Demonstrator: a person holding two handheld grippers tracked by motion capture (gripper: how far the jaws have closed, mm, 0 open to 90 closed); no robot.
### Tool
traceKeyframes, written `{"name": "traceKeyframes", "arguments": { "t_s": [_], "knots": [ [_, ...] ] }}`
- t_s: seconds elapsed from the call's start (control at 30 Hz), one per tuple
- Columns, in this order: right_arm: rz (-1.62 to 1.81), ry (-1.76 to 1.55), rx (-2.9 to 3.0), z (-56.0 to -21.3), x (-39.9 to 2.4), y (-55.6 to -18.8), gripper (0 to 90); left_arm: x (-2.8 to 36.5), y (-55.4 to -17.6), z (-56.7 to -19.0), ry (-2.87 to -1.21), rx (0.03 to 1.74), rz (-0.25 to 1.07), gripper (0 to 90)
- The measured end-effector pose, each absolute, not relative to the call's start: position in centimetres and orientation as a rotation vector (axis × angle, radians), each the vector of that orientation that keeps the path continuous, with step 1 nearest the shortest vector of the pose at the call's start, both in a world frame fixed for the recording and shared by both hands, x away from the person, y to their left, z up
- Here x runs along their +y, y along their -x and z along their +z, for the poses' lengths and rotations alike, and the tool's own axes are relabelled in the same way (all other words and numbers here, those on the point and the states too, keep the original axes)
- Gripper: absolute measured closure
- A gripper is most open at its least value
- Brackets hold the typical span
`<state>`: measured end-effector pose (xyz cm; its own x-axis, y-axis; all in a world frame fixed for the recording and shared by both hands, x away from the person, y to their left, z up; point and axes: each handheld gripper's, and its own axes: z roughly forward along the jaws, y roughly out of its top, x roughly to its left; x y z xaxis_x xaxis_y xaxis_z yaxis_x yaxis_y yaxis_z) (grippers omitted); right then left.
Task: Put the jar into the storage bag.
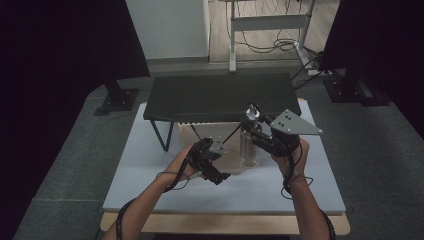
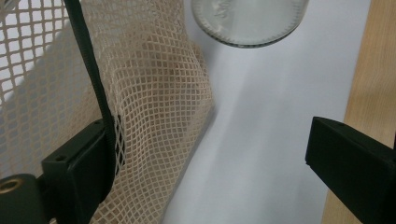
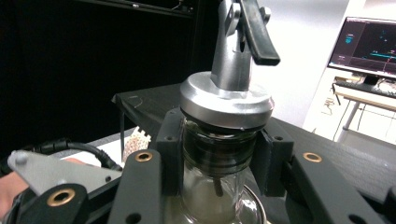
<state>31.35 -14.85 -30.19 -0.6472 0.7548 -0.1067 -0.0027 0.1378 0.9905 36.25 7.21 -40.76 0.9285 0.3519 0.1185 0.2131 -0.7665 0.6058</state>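
A pale blue mat (image 1: 150,185) covers the wooden table, and a low black stand (image 1: 220,95) sits at its far side, right behind the work. In front of it lies a cream mesh bag (image 2: 154,93). The left gripper (image 1: 212,162) pinches the bag's black strap (image 2: 88,70) and netting, though how far its jaws close is unclear. Just beside the bag, the right gripper (image 1: 257,135) clamps the neck of an upright glass dispenser bottle (image 3: 219,140) under its metal cap (image 3: 226,100).
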Motion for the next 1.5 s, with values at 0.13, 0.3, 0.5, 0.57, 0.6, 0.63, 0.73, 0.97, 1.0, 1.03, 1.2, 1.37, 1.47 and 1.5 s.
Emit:
{"name": "traceKeyframes", "arguments": {
  "t_s": [0.13,0.3,0.5,0.57,0.6,0.63,0.73,0.97,1.0,1.03,1.2,1.37,1.47,1.5],
  "knots": [
    [1.559,-0.719,1.800,-29.7,-14.2,-31.7,60.2,7.3,-36.2,-40.9,-2.457,0.404,0.299,4.7],
    [1.565,-0.712,1.796,-29.1,-13.6,-32.0,60.2,7.4,-36.2,-41.0,-2.446,0.407,0.305,4.7],
    [1.586,-0.716,1.785,-28.3,-13.3,-32.7,60.2,7.3,-36.1,-41.1,-2.442,0.408,0.318,4.4],
    [1.604,-0.722,1.781,-28.0,-13.3,-33.0,60.3,7.3,-36.1,-41.1,-2.442,0.407,0.320,4.4],
    [1.610,-0.724,1.780,-27.9,-13.3,-33.1,60.2,7.3,-36.1,-41.2,-2.442,0.408,0.320,4.4],
    [1.614,-0.725,1.778,-27.8,-13.3,-33.2,60.3,7.3,-36.1,-41.2,-2.442,0.411,0.317,4.4],
    [1.615,-0.724,1.773,-27.4,-13.0,-33.5,60.3,7.3,-36.2,-41.2,-2.444,0.410,0.321,4.4],
    [1.636,-0.713,1.760,-26.5,-11.9,-33.9,60.3,7.2,-36.2,-41.3,-2.449,0.411,0.330,4.3],
    [1.637,-0.711,1.759,-26.4,-11.7,-34.0,60.3,7.2,-36.2,-41.3,-2.449,0.410,0.330,4.4],
    [1.636,-0.708,1.757,-26.2,-11.6,-34.1,60.3,7.2,-36.2,-41.3,-2.448,0.411,0.329,4.4],
    [1.636,-0.700,1.754,-25.5,-10.8,-34.4,60.3,7.2,-36.0,-41.3,-2.454,0.404,0.345,4.4],
    [1.627,-0.702,1.753,-25.0,-10.2,-34.8,60.3,7.2,-36.0,-41.3,-2.453,0.407,0.352,4.3],
    [1.623,-0.705,1.751,-24.8,-9.9,-35.0,60.3,7.1,-35.9,-41.3,-2.448,0.413,0.355,4.3],
    [1.623,-0.705,1.750,-24.7,-9.8,-35.1,60.2,7.1,-35.9,-41.3,-2.449,0.410,0.354,4.2]
  ]
}}
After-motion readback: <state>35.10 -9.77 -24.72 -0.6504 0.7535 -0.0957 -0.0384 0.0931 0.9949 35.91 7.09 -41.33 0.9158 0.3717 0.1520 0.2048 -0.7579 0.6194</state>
